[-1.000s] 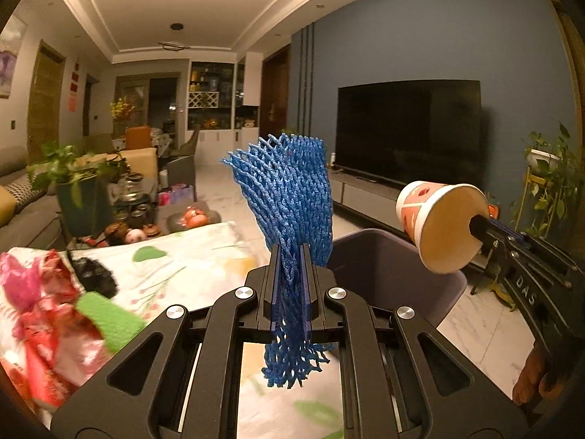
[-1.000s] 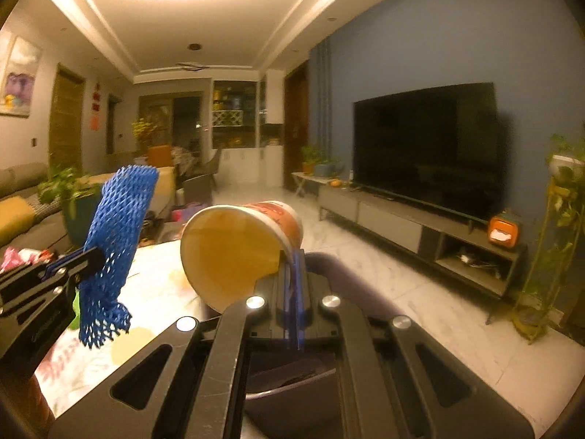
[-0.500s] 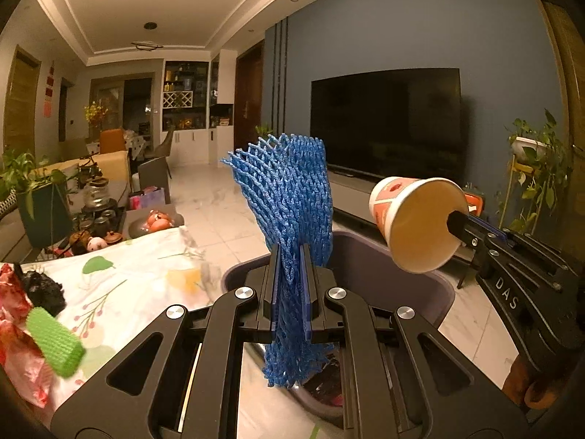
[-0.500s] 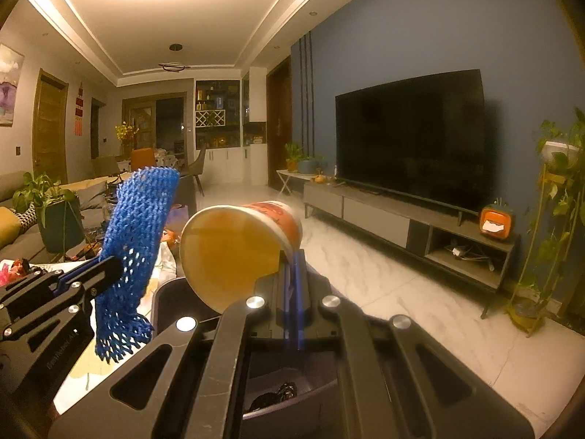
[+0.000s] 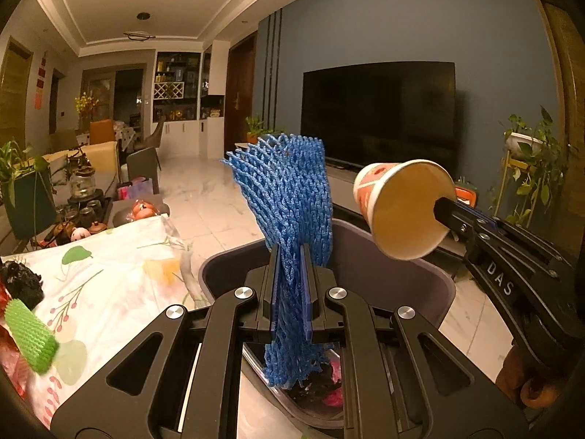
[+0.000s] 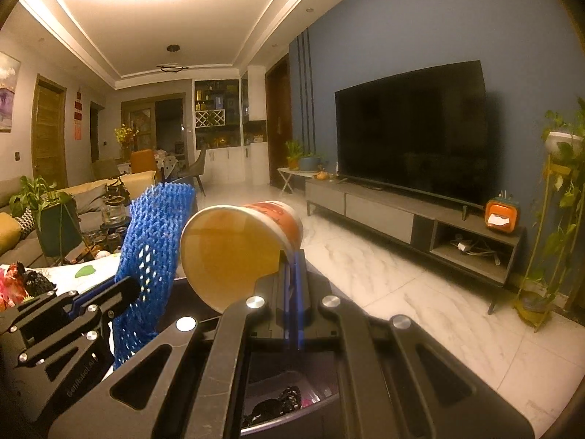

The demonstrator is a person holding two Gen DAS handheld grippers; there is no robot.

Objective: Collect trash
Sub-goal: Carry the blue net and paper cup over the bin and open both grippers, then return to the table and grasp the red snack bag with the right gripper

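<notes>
Trash-drop step, both wrist views. Left gripper (image 5: 290,289) is clamped narrow on the blue foam net (image 5: 289,197), whose lower end hangs over the open bin (image 5: 431,278); right gripper (image 6: 291,289) is pinched nearly shut on the rim of the paper cup (image 6: 237,248), held on its side above the same bin. To do the release well, judged from this pose: keep each item inside the bin's rim line, then part the jaws fully so the net, which may snag on the pads, falls free; the cup's mouth should tip downward first. More trash lies on the surface (image 5: 120,270) at its left edge: a green foam sleeve (image 5: 31,336) and a dark crumpled wrapper (image 5: 20,285).

Hidden or unclear: the bin's near rim and most of its contents lie behind the gripper bodies; the surface's far left is cut off.
</notes>
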